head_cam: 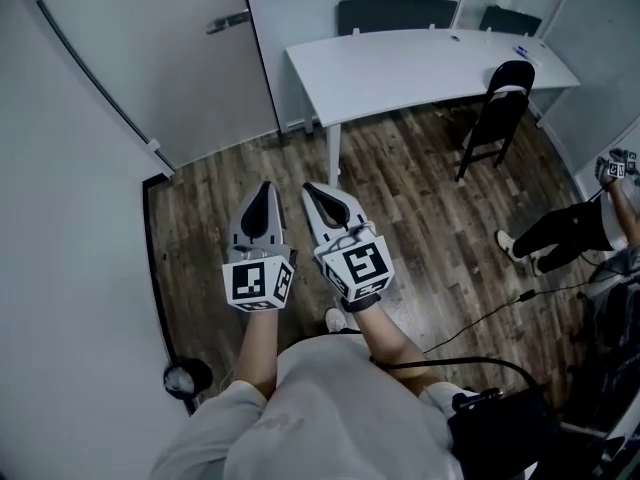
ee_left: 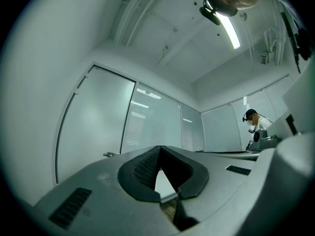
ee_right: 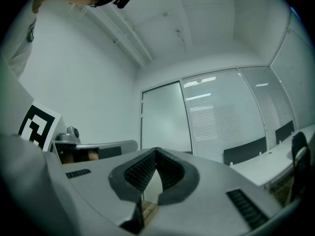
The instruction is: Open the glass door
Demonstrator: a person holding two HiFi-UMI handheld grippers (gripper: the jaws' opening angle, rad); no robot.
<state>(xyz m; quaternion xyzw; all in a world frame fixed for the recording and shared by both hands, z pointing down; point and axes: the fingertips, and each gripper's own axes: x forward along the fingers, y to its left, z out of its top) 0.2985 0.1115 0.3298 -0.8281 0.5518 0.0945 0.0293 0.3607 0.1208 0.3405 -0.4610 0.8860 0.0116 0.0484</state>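
1. The left gripper [head_cam: 265, 185] and right gripper [head_cam: 309, 187] are closed, holding nothing.
2. Bare floor [head_cam: 400, 173] lies ahead; wall [head_cam: 70, 268] left, table [head_cam: 400, 68] right.
3. The door [head_cam: 170, 58] stands ahead-left, tall, with its handle [head_cam: 228, 20] near its right edge.

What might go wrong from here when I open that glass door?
Both the left gripper and right gripper are shut and empty; unless one opens, it may nudge the lever handle and slip off. The white table stands close to the glass door on its handle side, so an arm could bump it. A cable crosses the floor at right; stepping back might snag it.
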